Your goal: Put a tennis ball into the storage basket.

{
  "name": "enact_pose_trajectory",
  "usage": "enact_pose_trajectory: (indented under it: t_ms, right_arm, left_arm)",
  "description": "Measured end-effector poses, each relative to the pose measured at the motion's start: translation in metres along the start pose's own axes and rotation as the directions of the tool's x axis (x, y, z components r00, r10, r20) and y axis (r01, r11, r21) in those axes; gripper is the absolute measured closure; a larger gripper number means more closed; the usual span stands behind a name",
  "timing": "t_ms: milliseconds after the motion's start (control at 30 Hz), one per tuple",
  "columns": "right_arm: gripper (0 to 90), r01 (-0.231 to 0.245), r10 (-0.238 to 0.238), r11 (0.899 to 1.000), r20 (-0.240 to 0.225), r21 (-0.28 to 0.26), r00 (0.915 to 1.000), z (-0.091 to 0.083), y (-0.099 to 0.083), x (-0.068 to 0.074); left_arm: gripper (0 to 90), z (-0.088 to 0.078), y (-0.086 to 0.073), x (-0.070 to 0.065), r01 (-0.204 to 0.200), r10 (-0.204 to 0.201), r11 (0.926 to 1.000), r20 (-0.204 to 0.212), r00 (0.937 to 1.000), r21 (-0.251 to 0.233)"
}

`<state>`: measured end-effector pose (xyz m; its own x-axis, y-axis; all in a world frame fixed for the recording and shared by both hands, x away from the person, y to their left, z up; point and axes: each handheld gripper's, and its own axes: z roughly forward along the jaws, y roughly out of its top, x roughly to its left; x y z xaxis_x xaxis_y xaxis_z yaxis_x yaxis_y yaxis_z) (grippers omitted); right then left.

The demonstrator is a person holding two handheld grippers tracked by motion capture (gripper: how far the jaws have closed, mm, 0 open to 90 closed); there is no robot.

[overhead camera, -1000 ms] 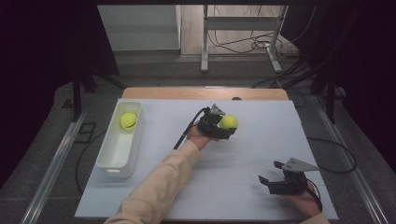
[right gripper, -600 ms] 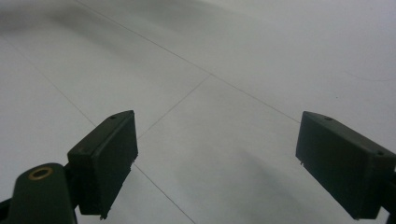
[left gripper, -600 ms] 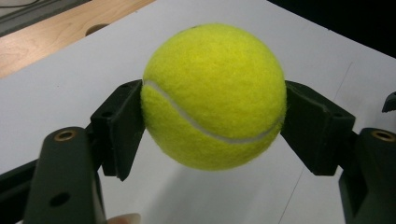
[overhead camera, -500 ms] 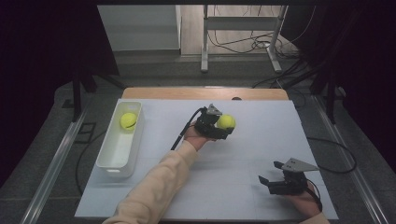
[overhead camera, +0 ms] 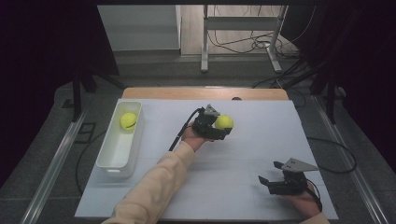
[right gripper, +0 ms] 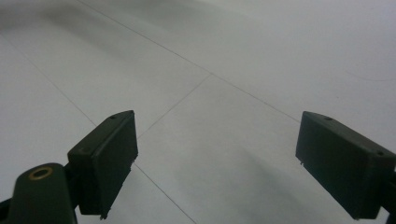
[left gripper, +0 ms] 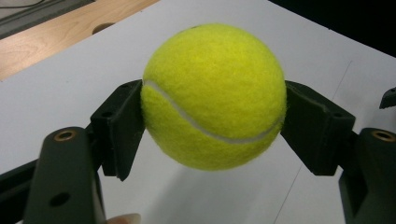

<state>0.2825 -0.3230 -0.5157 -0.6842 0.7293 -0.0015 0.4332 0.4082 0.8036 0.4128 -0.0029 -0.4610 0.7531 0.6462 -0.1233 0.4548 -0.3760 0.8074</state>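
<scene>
My left gripper (overhead camera: 220, 125) is shut on a yellow tennis ball (overhead camera: 224, 122) over the middle of the white table (overhead camera: 233, 186). In the left gripper view the ball (left gripper: 214, 97) is pressed between both black pads (left gripper: 122, 127) and hangs a little above the sheet. A second tennis ball (overhead camera: 128, 121) lies in the far end of a white bin (overhead camera: 117, 154) at the table's left. Near the front right corner my right gripper (overhead camera: 271, 173) rests low with its jaws wide apart; the right gripper view shows nothing between its pads (right gripper: 106, 158) except bare white surface.
A wooden strip (overhead camera: 205, 93) runs along the table's far edge. Beyond it stand a metal stand leg (overhead camera: 204, 46) and loose cables (overhead camera: 243, 44) on the floor. A black cable (overhead camera: 180, 133) trails from the left gripper across the table.
The left gripper with the ball has shifted slightly toward the left and front. The right gripper has stayed where it was.
</scene>
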Motion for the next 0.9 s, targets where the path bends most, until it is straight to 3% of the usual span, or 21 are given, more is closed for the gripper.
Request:
enact_pose_trajectory:
  t_ms: [900]
  right_arm:
    - [13.4,0.002,-0.002,1.0,-0.001,0.006,1.0,0.001,0.0,0.0]
  left_arm:
    - [26.4,-0.014,-0.007,0.001,0.0,0.0,1.0,-0.004,1.0,-0.01]
